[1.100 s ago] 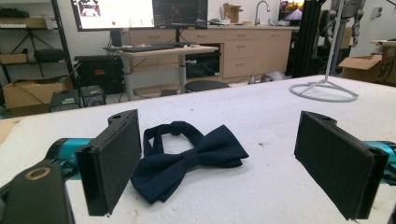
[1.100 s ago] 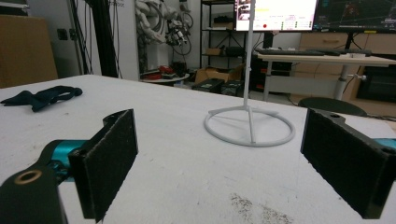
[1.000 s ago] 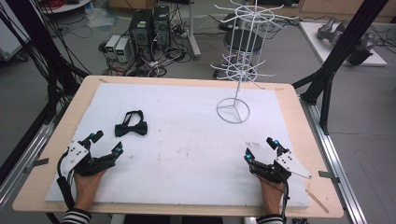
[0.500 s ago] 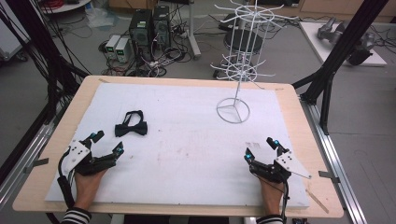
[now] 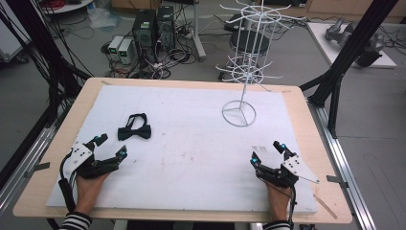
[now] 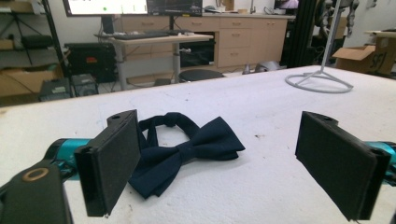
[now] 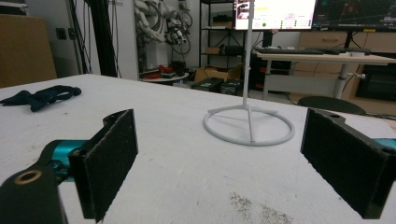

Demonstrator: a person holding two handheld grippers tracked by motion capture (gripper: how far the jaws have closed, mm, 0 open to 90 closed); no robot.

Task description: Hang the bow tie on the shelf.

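My left gripper rested low on the white table with its jaws spread wide and empty. The dark bow tie lay flat just ahead of them, near but untouched, toward the table's left side. My right gripper sat well apart at the right, jaws likewise wide open, facing the white wire stand.

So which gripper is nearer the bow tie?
Left. The left gripper sits just short of the bow tie; the right gripper is far across the table.
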